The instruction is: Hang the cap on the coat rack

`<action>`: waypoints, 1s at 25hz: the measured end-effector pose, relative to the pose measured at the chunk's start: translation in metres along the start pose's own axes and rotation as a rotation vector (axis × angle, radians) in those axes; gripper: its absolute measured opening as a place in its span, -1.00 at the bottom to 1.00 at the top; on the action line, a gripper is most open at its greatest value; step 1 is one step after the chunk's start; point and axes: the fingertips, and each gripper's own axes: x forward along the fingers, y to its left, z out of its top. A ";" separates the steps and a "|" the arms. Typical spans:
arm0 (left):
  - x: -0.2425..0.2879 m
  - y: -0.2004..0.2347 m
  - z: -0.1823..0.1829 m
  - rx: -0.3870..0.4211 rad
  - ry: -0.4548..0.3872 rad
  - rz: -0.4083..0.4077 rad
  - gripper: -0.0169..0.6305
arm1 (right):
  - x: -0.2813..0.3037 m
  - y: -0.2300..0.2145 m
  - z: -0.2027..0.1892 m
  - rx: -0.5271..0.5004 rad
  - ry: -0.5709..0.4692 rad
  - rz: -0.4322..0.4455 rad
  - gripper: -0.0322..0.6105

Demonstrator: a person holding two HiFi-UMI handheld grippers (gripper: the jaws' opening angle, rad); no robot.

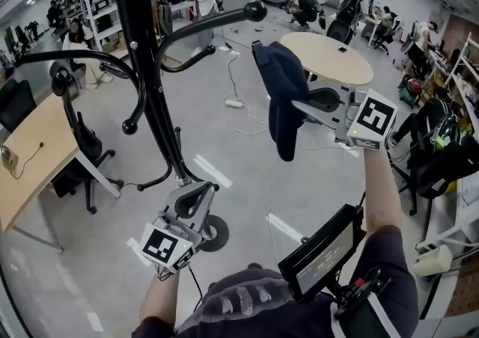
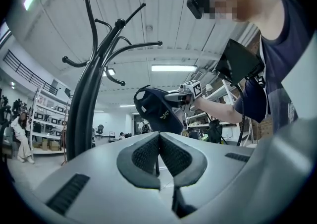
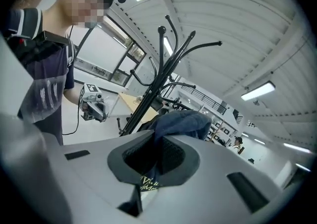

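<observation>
1. Step in hand: carrying. The right gripper (image 1: 303,107) is clamping its jaws on the dark cap (image 1: 281,97), holding it in the air beside the coat rack (image 1: 153,90), not yet hooked.
2. The left gripper (image 1: 193,196) is sitting low by the pole, jaws together, empty.
3. Next, judged: lifting the cap over the ball-tipped hook (image 1: 254,10), then releasing.
4. Room: grey floor (image 1: 247,179) with cables, round table (image 1: 329,56), people working.

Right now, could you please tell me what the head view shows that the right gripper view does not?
Only the head view shows the round table and the white power strip on the floor. Only the right gripper view shows the right gripper's jaws shut on the cap, and a ceiling light. Both show the coat rack, the cap and the left gripper.
</observation>
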 end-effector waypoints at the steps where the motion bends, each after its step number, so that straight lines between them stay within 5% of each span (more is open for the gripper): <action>1: 0.001 0.000 0.000 0.003 0.001 0.004 -0.94 | 0.001 -0.008 0.006 -0.014 -0.016 -0.007 -0.87; 8: 0.006 0.005 0.003 0.019 -0.002 0.029 -0.94 | -0.005 -0.060 0.059 -0.122 -0.142 -0.094 -0.87; 15: 0.007 0.017 0.013 0.043 -0.026 0.039 -0.94 | 0.006 -0.099 0.088 -0.232 -0.112 -0.171 -0.87; 25: 0.022 0.018 0.030 0.074 -0.048 0.008 -0.94 | 0.014 -0.117 0.108 -0.261 -0.135 -0.206 -0.86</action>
